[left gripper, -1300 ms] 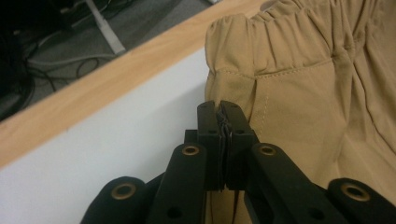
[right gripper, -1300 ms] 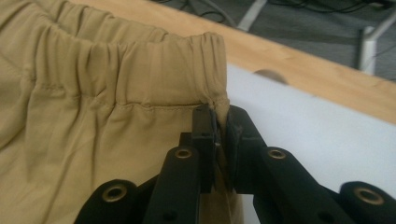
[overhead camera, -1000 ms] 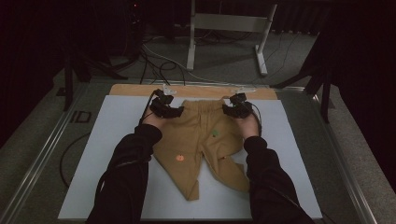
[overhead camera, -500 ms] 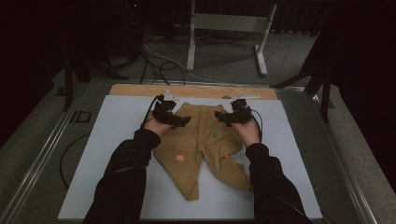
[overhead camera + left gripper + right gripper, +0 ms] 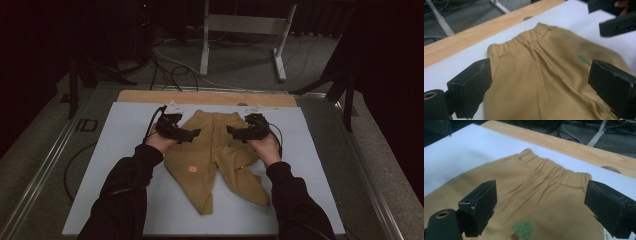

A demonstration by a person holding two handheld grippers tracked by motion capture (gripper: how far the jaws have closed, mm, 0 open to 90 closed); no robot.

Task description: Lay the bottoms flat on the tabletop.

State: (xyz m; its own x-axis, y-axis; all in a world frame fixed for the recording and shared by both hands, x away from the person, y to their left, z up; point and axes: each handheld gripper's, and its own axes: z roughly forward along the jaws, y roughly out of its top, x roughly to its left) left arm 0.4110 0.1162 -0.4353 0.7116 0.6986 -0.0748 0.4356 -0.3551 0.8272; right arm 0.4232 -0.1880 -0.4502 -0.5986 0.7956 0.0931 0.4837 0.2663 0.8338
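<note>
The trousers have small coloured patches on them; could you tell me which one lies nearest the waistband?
The green patch, on the trousers beside the right claw. The orange patch lies lower down the other leg, nearer the hems.

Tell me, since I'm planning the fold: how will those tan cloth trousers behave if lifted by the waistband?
The tan cloth trousers would likely hang limp; the fabric lies flat and creased. The gathered waistband probably stretches. They look light and unlikely to slip on the white mat.

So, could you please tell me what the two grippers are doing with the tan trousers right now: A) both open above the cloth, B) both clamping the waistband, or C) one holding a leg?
A: the left gripper and right gripper stand open over the trousers, nothing pinched.
</note>
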